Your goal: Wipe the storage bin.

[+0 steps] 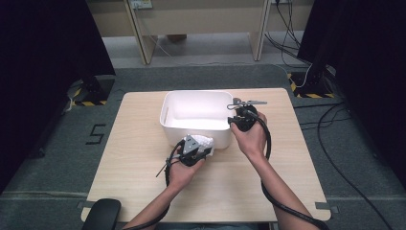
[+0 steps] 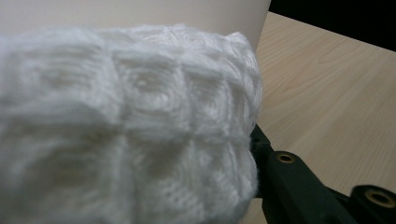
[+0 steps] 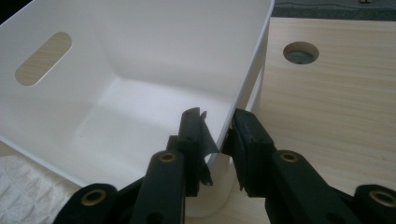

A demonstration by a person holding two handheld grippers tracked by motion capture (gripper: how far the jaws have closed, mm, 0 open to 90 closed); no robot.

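Our left gripper (image 1: 194, 149), just below the middle of the high view, is clamped tight on a white knitted cloth (image 2: 121, 130) that we hold against the near outer wall of the white bin (image 1: 172, 125). In the left gripper view the cloth covers the left and centre of the frame. Our right gripper (image 3: 217, 135) pinches the bin's rim, one jaw inside the wall and one outside, at the bin's right near corner on the wooden table (image 1: 143, 172).

Light wooden table (image 1: 139, 158) on grey carpet (image 1: 43, 158); black "5" mark (image 1: 95, 133) at nine o'clock, loose cables (image 1: 330, 120) at three o'clock.
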